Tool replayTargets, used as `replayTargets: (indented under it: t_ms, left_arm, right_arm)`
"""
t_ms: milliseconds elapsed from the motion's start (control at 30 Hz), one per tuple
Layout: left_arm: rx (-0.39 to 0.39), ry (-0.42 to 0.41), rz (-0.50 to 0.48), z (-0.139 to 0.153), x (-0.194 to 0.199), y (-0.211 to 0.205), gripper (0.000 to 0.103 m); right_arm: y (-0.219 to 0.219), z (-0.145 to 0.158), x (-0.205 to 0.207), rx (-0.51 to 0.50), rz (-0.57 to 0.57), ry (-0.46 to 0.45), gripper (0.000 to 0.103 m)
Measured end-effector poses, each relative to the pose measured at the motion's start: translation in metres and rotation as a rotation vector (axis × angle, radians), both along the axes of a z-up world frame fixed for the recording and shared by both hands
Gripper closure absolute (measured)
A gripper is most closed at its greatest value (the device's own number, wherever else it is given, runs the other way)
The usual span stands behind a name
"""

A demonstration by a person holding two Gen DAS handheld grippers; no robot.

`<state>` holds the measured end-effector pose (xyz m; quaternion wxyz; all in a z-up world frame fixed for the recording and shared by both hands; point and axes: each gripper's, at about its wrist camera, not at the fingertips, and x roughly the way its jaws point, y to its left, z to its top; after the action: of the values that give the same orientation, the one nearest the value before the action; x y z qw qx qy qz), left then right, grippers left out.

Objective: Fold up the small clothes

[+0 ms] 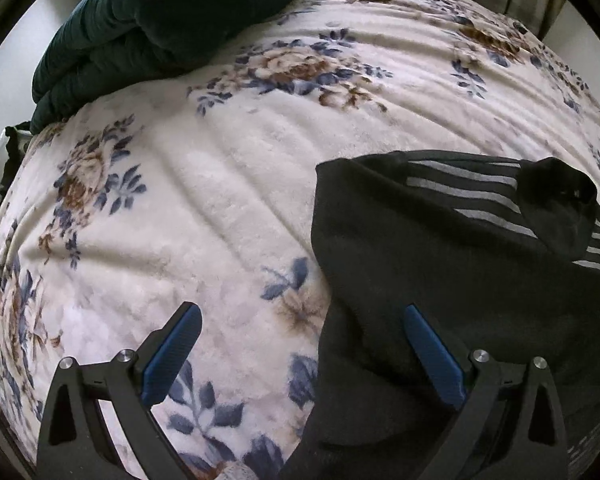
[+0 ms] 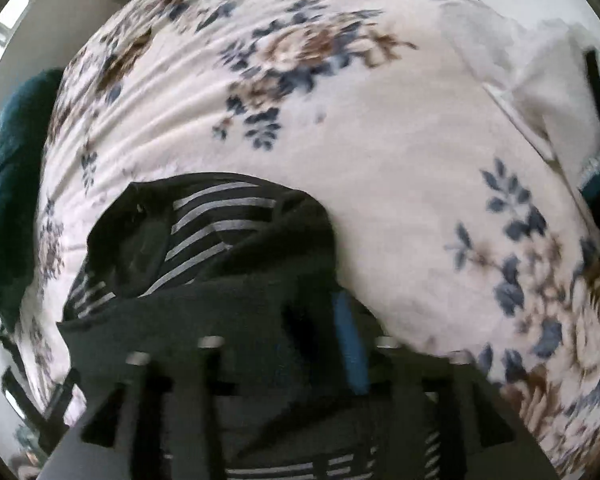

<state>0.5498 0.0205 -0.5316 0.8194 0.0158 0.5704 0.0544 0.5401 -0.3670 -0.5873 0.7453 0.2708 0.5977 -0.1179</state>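
**Mid-fold, between grips**

The dark striped garment [image 1: 440, 260] lies on the bed's floral blanket [image 1: 220, 200], its edge under the spread left hand-held gripper [image 1: 300, 320]. Right hand-held gripper [image 2: 312, 320] blurred above it, apparently parted. Next: pinch an edge.

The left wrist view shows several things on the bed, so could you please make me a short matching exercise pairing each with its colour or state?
Things:
1. blanket
2. garment
3. quilt
4. left gripper

Descriptions:
A. dark teal, bunched at the far edge of the bed
B. black with grey stripes
C. jaws wide apart, holding nothing
D. cream with blue and brown flowers

Pairs: 1-D, 2-B, 3-A, 4-C
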Motion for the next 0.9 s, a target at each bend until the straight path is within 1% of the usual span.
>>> replayTargets:
  t_ms: [67,133,167,200,233,267,300,333,400,467,500,533,600,667,733,800,900]
  left_arm:
    - [-0.004,0.011,0.002,-0.004,-0.003,0.001,0.0]
    - [0.002,0.028,-0.001,-0.011,-0.004,0.002,0.0]
    - [0.004,0.039,-0.004,-0.015,-0.003,0.003,0.0]
    - [-0.001,0.052,-0.005,-0.02,-0.003,0.004,0.0]
    - [-0.004,0.064,-0.004,-0.024,-0.002,0.006,0.0]
    - [-0.01,0.062,0.005,-0.022,-0.003,0.008,0.0]
    - [-0.013,0.036,0.018,-0.015,-0.006,0.01,0.0]
    - [-0.013,-0.022,0.022,0.001,-0.011,0.011,0.0]
    - [-0.026,-0.094,0.017,0.025,-0.02,0.01,0.0]
    - [-0.042,-0.151,0.013,0.051,-0.033,0.008,0.0]
    - [-0.044,-0.167,0.011,0.062,-0.039,0.007,0.0]
    - [-0.062,-0.175,0.007,0.073,-0.045,0.005,0.0]
    - [-0.096,-0.193,0.006,0.093,-0.061,0.001,0.0]
    - [-0.136,-0.189,-0.017,0.11,-0.08,-0.007,0.0]
    - [-0.147,-0.174,-0.064,0.123,-0.099,-0.021,0.0]
    - [-0.145,-0.142,-0.123,0.131,-0.122,-0.04,0.0]
    - [-0.133,-0.092,-0.198,0.138,-0.176,-0.087,0.0]
  right_arm:
    - [0.0,-0.008,-0.016,0.068,-0.019,0.004,0.047]
    - [0.003,-0.024,-0.024,0.13,0.001,0.024,0.047]
    - [0.004,-0.029,-0.024,0.12,0.011,0.026,0.047]
    - [0.005,-0.037,-0.022,0.079,0.033,0.04,0.047]
    - [0.005,-0.048,-0.018,0.012,0.049,0.085,0.047]
    - [0.003,-0.056,-0.015,0.01,0.044,0.11,0.047]
    - [0.001,-0.061,-0.013,0.032,0.033,0.124,0.047]
    - [0.0,-0.059,-0.011,0.042,0.027,0.131,0.047]
    - [0.004,-0.042,-0.011,0.003,0.055,0.099,0.047]
    - [0.014,-0.016,-0.018,-0.039,0.102,0.064,0.031]
    - [0.017,-0.008,-0.023,-0.039,0.112,0.053,0.015]
    - [0.019,0.001,-0.029,-0.03,0.123,0.043,0.005]
    - [0.025,0.018,-0.048,0.004,0.141,0.034,0.003]
    - [0.029,0.034,-0.072,0.031,0.136,0.047,0.002]
    - [0.025,0.046,-0.095,0.069,0.114,0.062,0.001]
    - [0.015,0.058,-0.125,0.098,0.102,0.065,0.001]
    - [-0.008,0.066,-0.172,0.096,0.123,0.089,0.001]
